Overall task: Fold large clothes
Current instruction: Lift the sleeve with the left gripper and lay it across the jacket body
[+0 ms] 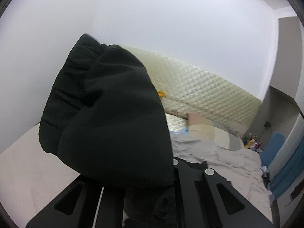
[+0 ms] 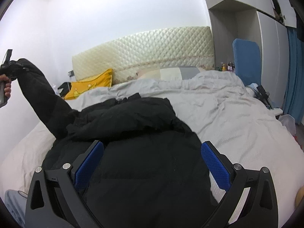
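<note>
A large black padded jacket (image 2: pixel 144 152) lies crumpled on the bed. Its sleeve (image 2: pixel 39 95) is lifted up to the left, held by my left gripper (image 2: pixel 9 66) at the far left of the right wrist view. In the left wrist view the sleeve end with its gathered cuff (image 1: pixel 106 110) bulges over my left gripper (image 1: pixel 152 186) and hides the fingertips; the jaws are shut on it. My right gripper (image 2: pixel 152 167) is open, its blue pads (image 2: pixel 214 163) spread just above the jacket's body, holding nothing.
The bed has a light grey duvet (image 2: pixel 218 98), a yellow pillow (image 2: pixel 91 85) and a cream quilted headboard (image 2: pixel 148 51). A blue chair (image 2: pixel 247 60) and wardrobe (image 2: pixel 247 9) stand at the right. White wall is at the left.
</note>
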Tool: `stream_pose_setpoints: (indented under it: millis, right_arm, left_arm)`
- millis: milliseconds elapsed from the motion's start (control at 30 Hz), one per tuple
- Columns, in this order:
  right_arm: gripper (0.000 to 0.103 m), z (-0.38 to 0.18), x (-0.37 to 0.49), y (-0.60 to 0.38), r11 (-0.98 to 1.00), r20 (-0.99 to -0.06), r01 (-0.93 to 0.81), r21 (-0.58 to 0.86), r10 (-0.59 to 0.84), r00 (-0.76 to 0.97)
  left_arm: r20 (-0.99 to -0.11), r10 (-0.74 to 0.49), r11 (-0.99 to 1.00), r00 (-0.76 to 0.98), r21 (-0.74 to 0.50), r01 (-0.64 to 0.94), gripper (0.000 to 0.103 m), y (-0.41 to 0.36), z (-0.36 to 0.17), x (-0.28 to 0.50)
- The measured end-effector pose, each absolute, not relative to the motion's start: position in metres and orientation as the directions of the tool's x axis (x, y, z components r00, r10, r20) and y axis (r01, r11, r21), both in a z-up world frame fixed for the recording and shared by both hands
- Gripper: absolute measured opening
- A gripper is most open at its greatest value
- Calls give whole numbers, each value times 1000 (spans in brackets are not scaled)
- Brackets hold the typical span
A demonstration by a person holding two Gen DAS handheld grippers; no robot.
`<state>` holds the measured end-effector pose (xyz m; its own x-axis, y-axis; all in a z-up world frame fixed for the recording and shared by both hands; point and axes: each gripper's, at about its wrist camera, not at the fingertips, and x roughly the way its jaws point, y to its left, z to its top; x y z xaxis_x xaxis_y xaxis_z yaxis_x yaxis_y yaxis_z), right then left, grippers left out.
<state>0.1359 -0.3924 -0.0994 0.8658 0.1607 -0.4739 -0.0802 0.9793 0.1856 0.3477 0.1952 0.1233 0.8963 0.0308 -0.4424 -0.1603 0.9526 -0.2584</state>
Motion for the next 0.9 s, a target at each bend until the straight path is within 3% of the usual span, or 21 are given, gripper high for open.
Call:
stream_pose_setpoints:
  millis: [400, 900]
  right_arm:
    - [103, -94, 134, -417, 971, -454, -64, 231, 166, 875]
    - [103, -100, 139, -428, 969, -447, -62, 240, 167, 879]
  left_arm:
    - [-470, -54, 985, 881, -167, -29, 9, 33, 122, 378]
    - [-567, -169, 985, 806, -110, 129, 9, -126, 9, 428]
